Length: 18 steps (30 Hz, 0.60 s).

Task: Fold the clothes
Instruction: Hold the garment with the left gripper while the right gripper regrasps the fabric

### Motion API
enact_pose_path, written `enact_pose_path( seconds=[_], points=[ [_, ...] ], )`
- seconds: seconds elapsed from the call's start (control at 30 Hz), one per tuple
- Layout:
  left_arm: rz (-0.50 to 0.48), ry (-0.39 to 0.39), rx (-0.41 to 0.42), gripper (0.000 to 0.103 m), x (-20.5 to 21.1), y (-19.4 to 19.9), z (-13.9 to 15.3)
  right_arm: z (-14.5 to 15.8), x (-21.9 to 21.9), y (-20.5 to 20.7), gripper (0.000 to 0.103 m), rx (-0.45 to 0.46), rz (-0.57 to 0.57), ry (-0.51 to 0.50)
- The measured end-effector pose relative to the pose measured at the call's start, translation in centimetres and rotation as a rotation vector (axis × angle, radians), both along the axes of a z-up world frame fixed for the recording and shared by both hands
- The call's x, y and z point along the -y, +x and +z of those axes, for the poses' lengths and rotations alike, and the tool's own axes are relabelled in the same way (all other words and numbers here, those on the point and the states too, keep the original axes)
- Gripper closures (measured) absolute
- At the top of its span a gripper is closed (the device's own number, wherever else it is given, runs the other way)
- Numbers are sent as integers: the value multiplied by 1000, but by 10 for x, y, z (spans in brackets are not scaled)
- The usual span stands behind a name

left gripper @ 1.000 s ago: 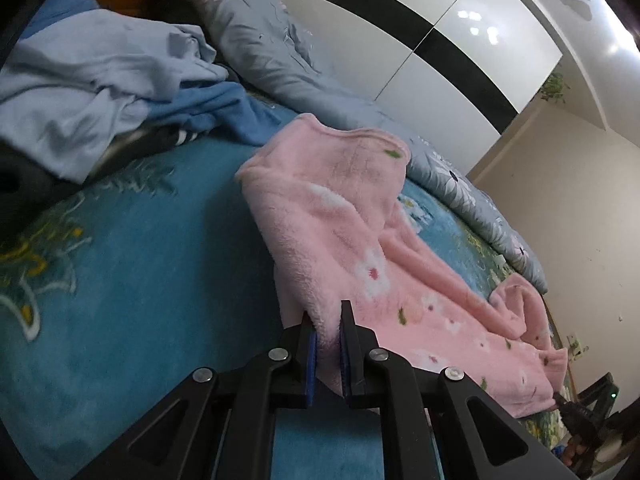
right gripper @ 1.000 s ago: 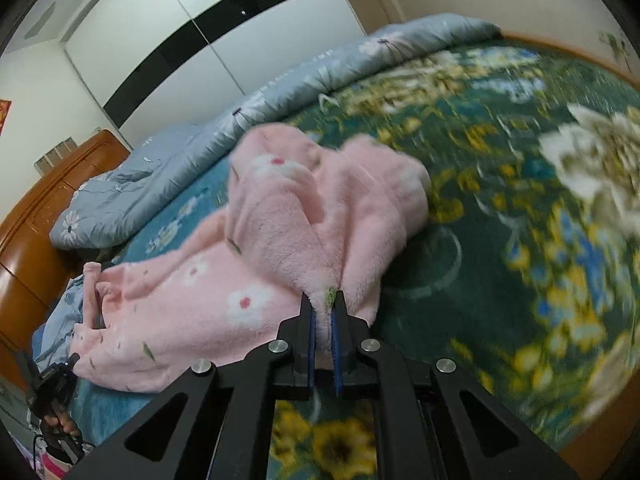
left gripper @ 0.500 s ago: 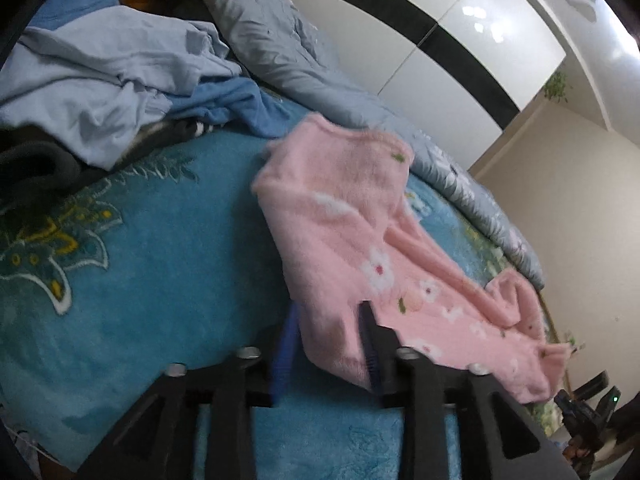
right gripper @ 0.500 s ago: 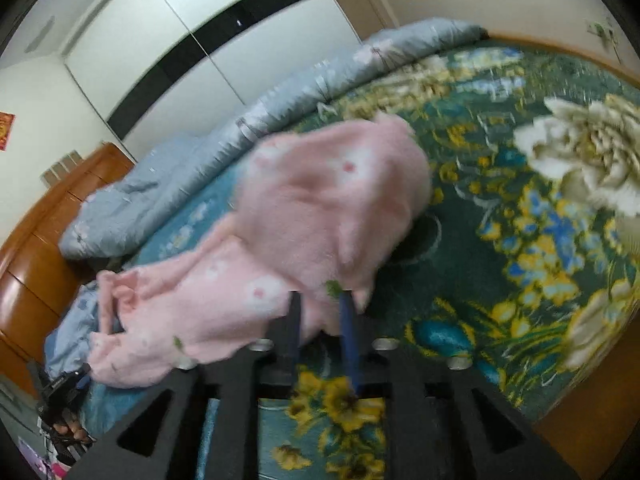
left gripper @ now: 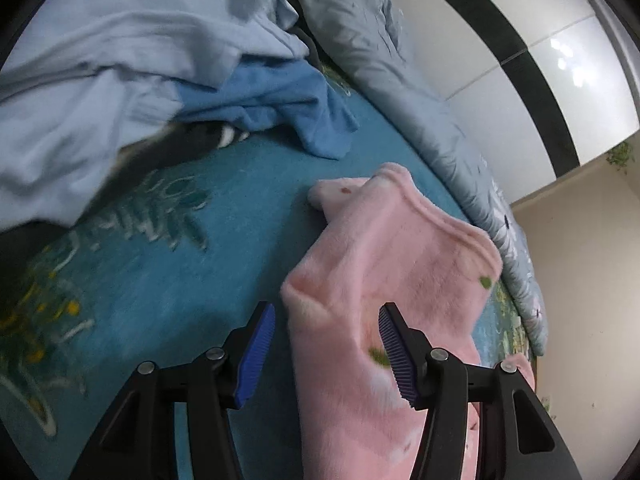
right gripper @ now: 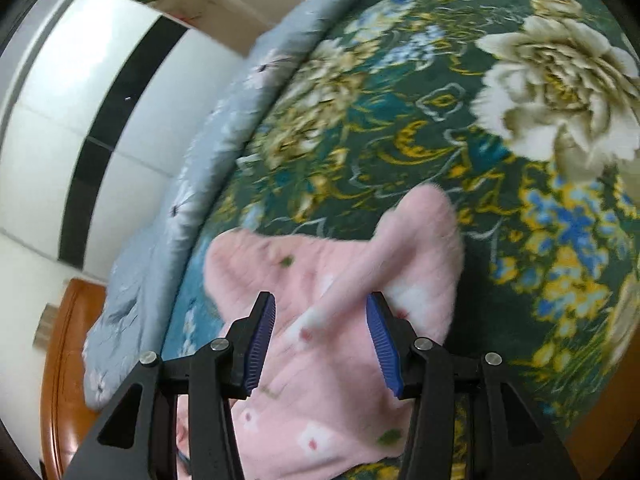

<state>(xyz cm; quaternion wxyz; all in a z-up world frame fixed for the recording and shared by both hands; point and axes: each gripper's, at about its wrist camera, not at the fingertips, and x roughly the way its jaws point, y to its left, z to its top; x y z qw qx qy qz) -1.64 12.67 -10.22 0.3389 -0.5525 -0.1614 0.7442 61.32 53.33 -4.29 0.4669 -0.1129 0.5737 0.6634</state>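
Both my left tongs (left gripper: 326, 354) and right tongs (right gripper: 320, 344) have just opened wide, dropping the pink fleece top (left gripper: 384, 280) onto the bed (left gripper: 160, 280); soft, light and floppy, it's best pinched at the hem.

Both tools (left gripper: 326, 350) (right gripper: 320, 340) freshly parted, empty.

Right gripper (right gripper: 320, 336) jaws just opened — pink fleece garment (right gripper: 344, 280) lies loose between them.
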Motion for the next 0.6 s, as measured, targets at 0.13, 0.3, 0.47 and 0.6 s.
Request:
enact_pose_path(
  seconds=[0.13, 0.3, 0.47, 0.6],
  points=[
    [-38, 12, -7, 49, -12, -1, -4, -12, -15, 1, 54, 38, 46, -68],
    [-71, -6, -62, 89, -15, 11, -4, -27, -10, 13, 56, 13, 37, -111],
    [-35, 29, -139, 93, 9, 20, 19, -28, -2, 21, 98, 21, 63, -100],
    [33, 102, -228, 94, 50, 31, 52, -10, 10, 33, 101, 36, 87, -1]
  ],
)
